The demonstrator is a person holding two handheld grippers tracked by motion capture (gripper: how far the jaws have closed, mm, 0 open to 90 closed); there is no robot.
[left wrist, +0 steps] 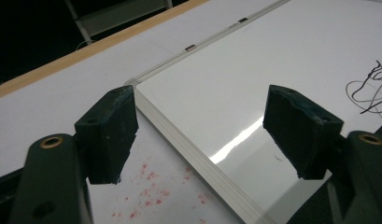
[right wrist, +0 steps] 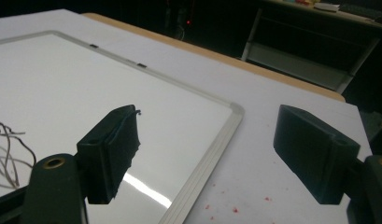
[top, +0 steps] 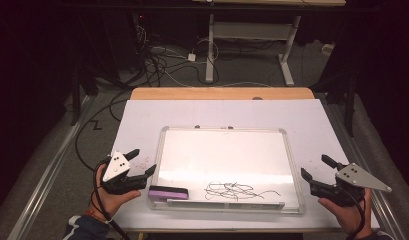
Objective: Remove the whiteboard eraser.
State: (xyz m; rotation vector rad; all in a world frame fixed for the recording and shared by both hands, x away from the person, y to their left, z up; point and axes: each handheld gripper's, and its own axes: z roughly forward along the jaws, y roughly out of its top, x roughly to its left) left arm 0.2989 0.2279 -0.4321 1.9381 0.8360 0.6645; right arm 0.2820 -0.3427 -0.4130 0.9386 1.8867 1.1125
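whiteboard (top: 224, 155) bears scribbles (top: 232, 190) and an eraser (top: 168, 193); both tongs gape open, gripping nothing.

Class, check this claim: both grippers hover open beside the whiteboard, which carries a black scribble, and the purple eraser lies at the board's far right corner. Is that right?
Not quite. The purple eraser lies at the near left corner of the whiteboard, close to the left gripper, as the high view shows. The rest stands: the left gripper and the right gripper are open, and the black scribble is on the board.
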